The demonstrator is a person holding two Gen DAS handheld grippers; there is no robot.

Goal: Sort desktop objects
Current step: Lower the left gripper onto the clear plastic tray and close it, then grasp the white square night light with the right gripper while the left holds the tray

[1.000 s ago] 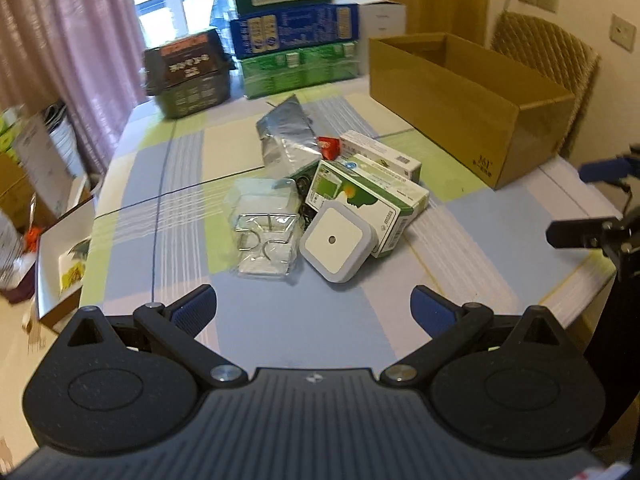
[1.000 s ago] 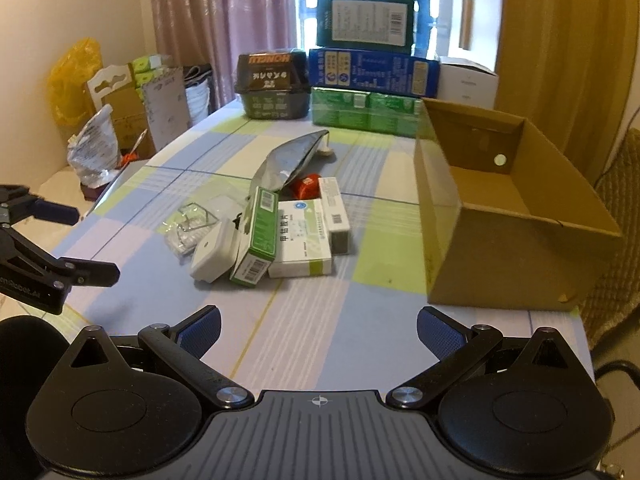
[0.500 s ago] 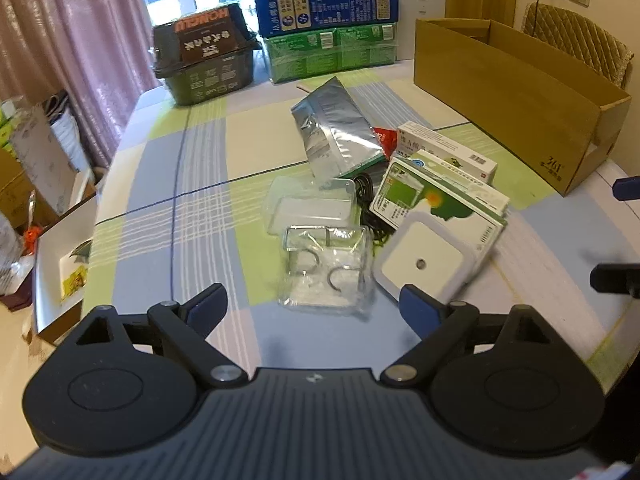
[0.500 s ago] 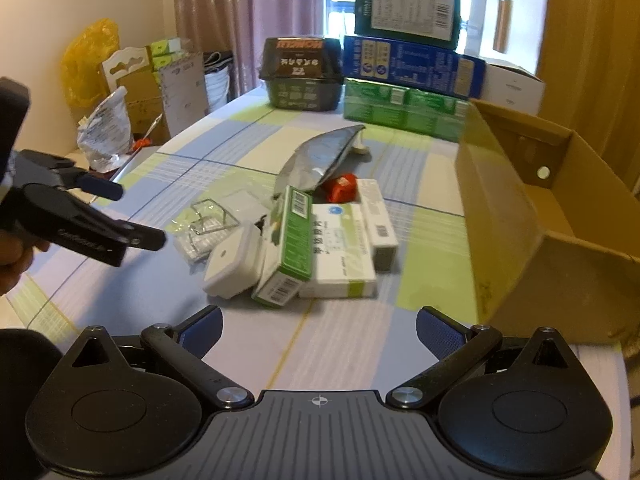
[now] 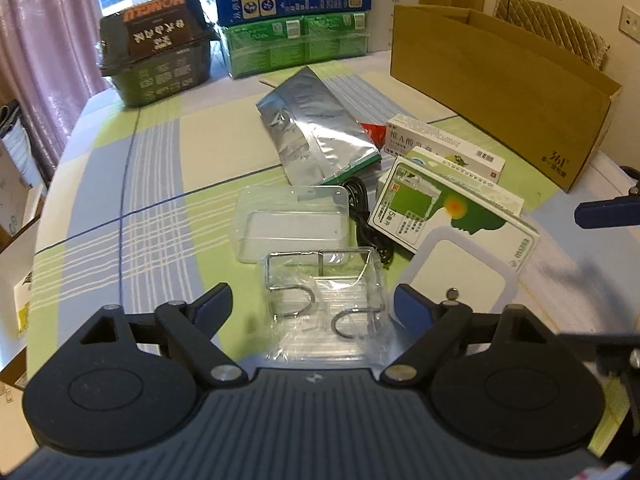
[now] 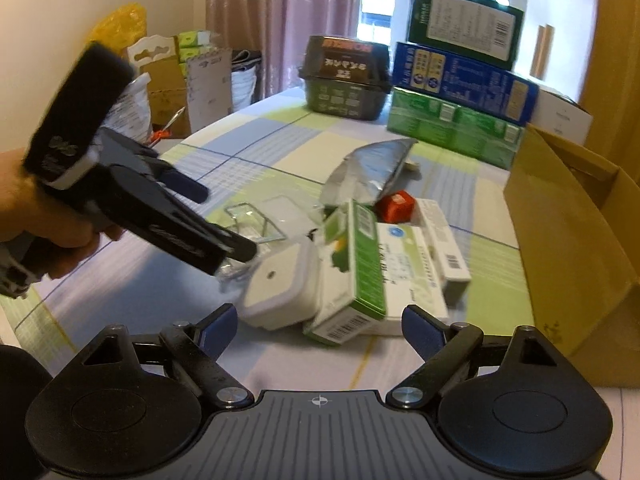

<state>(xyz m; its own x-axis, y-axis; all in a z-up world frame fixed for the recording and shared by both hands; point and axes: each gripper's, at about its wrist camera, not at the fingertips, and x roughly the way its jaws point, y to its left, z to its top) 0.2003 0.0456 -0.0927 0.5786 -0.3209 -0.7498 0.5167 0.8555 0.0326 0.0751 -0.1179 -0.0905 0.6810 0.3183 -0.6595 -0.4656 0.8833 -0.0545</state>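
a checked table [image 5: 160, 184] holds a loose pile of small things beside an open cardboard box [image 5: 500, 80]. the left tool [image 5: 313, 304], fingers wide apart and holding nothing, hangs low over a clear packet of metal hooks [image 5: 326, 300] at the near edge of the pile. the packet lies flat, touching a white square night light [image 5: 456, 276] that leans on a green and white medicine box [image 5: 452, 216]. the right tool [image 6: 318, 322], also spread apart and empty, waits near the pile's other side. the step looks like picking up the packet. best to lower straight down, close on the wire frame rather than slippery film, and keep the right-hand finger clear of the night light.
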